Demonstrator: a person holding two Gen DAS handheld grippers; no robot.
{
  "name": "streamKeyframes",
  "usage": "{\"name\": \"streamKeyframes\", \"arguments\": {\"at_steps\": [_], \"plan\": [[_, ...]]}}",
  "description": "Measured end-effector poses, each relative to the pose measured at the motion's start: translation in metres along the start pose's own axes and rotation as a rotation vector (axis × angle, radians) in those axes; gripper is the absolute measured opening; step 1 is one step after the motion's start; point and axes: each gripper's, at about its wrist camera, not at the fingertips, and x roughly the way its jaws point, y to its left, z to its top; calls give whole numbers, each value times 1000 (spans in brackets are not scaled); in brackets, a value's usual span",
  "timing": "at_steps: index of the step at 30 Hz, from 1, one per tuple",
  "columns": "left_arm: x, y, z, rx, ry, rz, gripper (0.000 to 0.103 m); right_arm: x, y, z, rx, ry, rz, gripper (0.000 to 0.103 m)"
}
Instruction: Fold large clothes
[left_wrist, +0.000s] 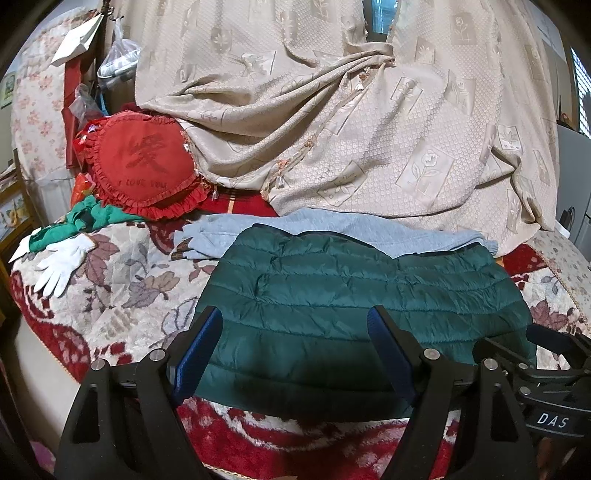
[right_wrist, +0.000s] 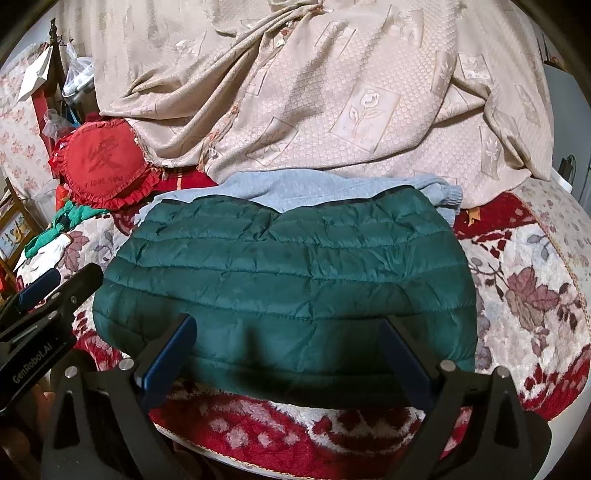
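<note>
Both tongs are spread and pinch nothing: the left gripper (left_wrist: 295, 354) and the right gripper (right_wrist: 288, 354) hover over the near hem of the dark green quilted puffer jacket (right_wrist: 288, 273), their blue ribbed pads (left_wrist: 199, 354) clear of the cloth.

By size, the beige jacquard curtain with woven flower panels (left_wrist: 332, 129) falls in heavy folds behind. Below it spreads the plush floral blanket in cream and red (right_wrist: 524, 288), deep-piled and soft.

On that blanket the jacket lies in the middle, already a compact, roughly rectangular bundle with rounded corners; its thin, slightly shiny shell is stitched into puffy horizontal channels. I judge this folding largely done, with perhaps one more fold or a squaring-up left. A pale blue knitted garment (right_wrist: 295, 188) lies beyond it, partly underneath, seemingly folded too.

Smaller: a red frilled heart-shaped cushion (left_wrist: 144, 166) and a white knit glove (left_wrist: 62, 266).
</note>
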Motion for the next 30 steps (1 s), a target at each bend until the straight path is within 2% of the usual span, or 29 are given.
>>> {"name": "streamKeyframes", "arguments": {"at_steps": [23, 30], "plan": [[4, -3, -7, 10, 10, -6, 64, 6, 2, -4, -1, 23, 4, 100], [6, -6, -12, 39, -9, -24, 64, 12, 2, -6, 2, 35, 7, 100]]}}
